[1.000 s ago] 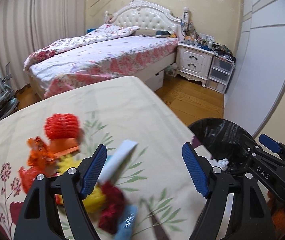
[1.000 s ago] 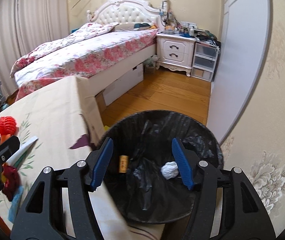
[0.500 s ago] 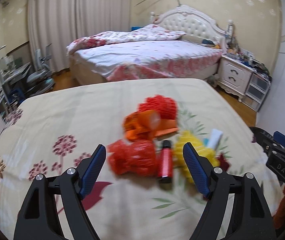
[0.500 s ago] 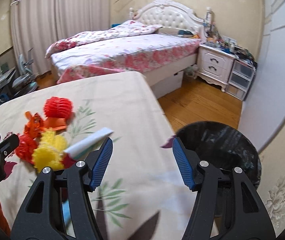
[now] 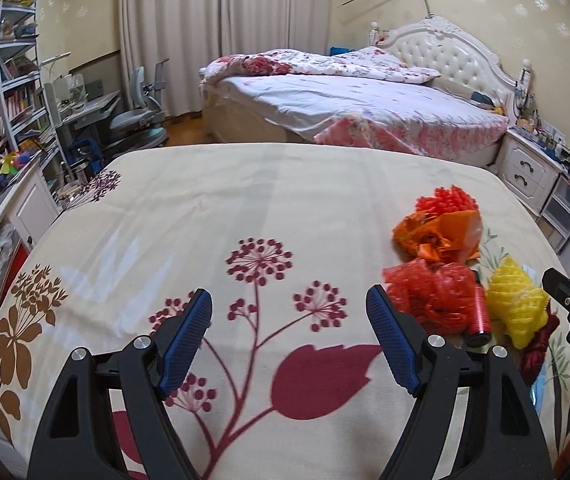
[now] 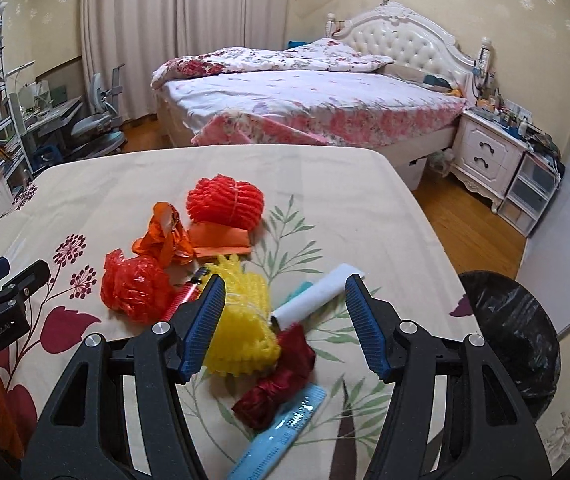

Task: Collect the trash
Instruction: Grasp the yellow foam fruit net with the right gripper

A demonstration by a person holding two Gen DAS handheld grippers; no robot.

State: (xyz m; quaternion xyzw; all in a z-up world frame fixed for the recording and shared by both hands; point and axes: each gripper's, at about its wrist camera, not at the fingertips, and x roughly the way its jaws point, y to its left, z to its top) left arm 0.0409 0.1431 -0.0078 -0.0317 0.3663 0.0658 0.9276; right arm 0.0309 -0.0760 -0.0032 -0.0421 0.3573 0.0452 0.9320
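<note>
I have both grippers over the table, which is draped in a flowered cloth (image 5: 285, 200). My left gripper (image 5: 289, 340) is released, its jaws apart above bare cloth with nothing between them. The trash pile lies to its right: red mesh ball (image 6: 225, 202), orange wrapper (image 6: 165, 236), red plastic bag (image 6: 135, 290), yellow foam net (image 6: 241, 320). My right gripper (image 6: 283, 326) is released too, hovering above the yellow net, the white tube (image 6: 319, 294) and a dark red scrap (image 6: 281, 380). The black-lined bin (image 6: 517, 344) sits off the table's right edge
</note>
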